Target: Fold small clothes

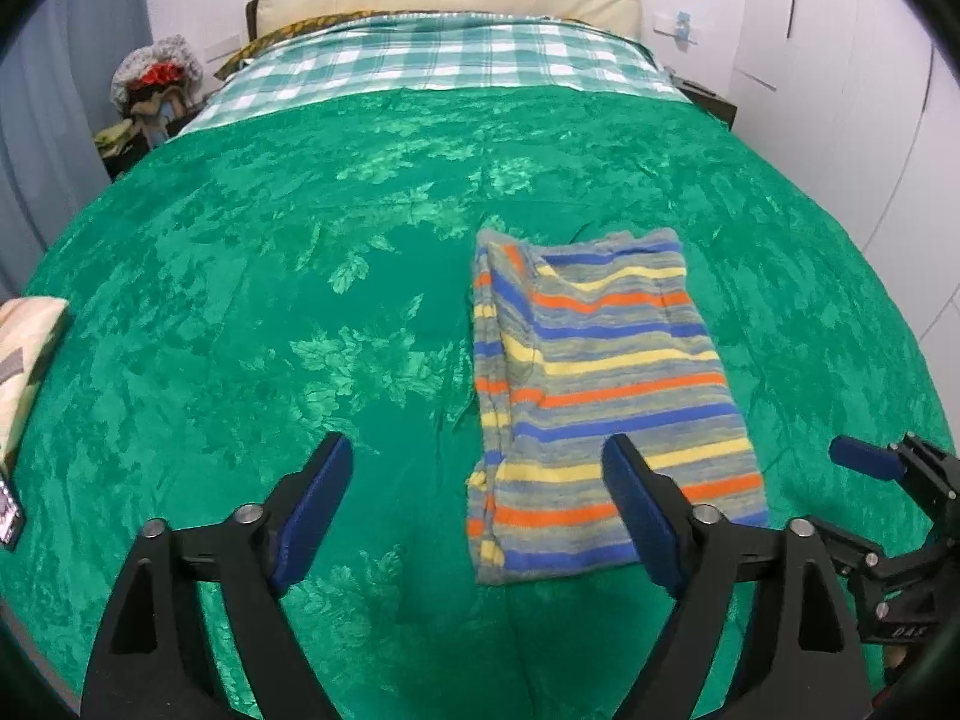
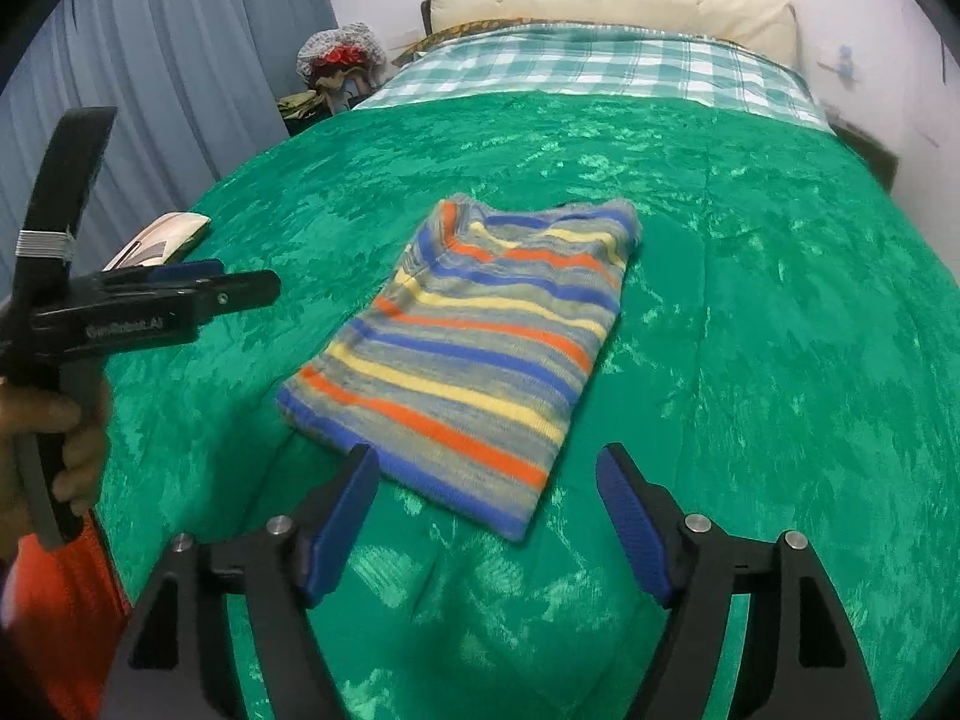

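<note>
We see a small knitted garment striped in grey, blue, yellow and orange (image 1: 600, 396) lying folded into a flat, narrow rectangle on the shiny green leaf-patterned bedspread (image 1: 270, 300), which we take as our landmark; the garment rests on the bedspread's near half, well short of the teal-and-white checked blanket (image 1: 456, 57) at its far edge. Our left gripper (image 1: 483, 480) hangs above the bedspread with its blue-padded jaws spread wide and nothing between them, its right finger overlapping the garment's near corner in the view. Our right gripper (image 2: 483, 489) also stands wide open and empty, just short of the garment's near hem. A cream patterned folded cloth (image 1: 27, 354) sits at the bedspread's left edge.
</note>
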Demonstrator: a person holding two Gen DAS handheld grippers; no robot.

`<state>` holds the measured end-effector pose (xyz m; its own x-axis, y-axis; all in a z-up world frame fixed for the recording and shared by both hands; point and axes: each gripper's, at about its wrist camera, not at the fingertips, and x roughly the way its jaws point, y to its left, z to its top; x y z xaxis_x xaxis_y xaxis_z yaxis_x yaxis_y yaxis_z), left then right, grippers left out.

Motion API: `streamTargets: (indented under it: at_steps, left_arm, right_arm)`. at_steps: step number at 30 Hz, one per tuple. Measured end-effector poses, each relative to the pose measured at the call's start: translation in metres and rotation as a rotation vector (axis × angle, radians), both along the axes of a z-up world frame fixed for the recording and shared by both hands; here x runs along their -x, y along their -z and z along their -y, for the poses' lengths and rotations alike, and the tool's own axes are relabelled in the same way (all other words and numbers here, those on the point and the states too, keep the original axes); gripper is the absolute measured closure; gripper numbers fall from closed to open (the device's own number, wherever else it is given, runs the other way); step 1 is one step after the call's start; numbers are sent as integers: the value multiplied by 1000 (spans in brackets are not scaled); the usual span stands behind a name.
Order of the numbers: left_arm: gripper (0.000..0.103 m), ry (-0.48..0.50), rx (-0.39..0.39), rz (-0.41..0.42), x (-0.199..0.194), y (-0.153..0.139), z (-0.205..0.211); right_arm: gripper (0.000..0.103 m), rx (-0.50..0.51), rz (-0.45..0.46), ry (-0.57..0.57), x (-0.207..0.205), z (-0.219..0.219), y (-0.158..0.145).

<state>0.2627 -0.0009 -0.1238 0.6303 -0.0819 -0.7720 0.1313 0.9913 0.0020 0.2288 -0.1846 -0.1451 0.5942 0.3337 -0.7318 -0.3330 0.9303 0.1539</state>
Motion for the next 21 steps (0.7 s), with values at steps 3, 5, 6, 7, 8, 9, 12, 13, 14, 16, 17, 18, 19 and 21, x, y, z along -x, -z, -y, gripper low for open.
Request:
streamTargets:
  at_steps: [3, 5, 6, 7, 8, 9, 12, 13, 14, 16, 17, 18, 19, 21]
  left_arm:
    - [8, 19, 79, -46, -7, 15, -18]
    - [8, 34, 163, -106, -21, 33, -32]
    - [8, 39, 207, -141, -32, 42, -36]
    - [8, 42, 230, -160, -41, 49, -37]
    - [8, 48, 263, -186, -53, 58, -36]
    - [8, 59, 284, -207, -66, 65, -32]
    - [8, 108, 303, -248, -96, 85, -14]
    - [10, 114, 293, -257, -102, 88, -10]
    - [12, 111, 274, -265, -112, 95, -3]
    - [25, 108, 275, -263, -120, 99, 3]
    - [34, 112, 308, -259, -125, 100, 5]
    - [67, 115, 331, -262, -127, 101, 6]
    - [81, 109, 353, -280, -130, 103, 7]
    - [86, 90, 360, -273, -130, 94, 9]
  right_arm:
    - [26, -40, -50, 20, -7, 12, 10]
    - [26, -74, -78, 57, -15, 25, 15]
    - [26, -98, -91, 86, -24, 34, 19]
    - [26, -116, -101, 104, -30, 39, 20]
    - [26, -151, -120, 131, -45, 46, 25]
    - [26, -177, -136, 146, -57, 49, 28]
    - [26, -255, -198, 162, -97, 48, 43]
    - [26, -286, -219, 170, -112, 46, 50]
    - [26, -321, -234, 171, -123, 43, 55]
    - [25, -388, -266, 175, -143, 36, 67]
    - [25, -414, -276, 190, -153, 31, 74]
    - [34, -420, -266, 195, -158, 27, 74]
    - [62, -418, -259, 179, -162, 23, 74]
    - [72, -316, -246, 142, -167, 7, 68]
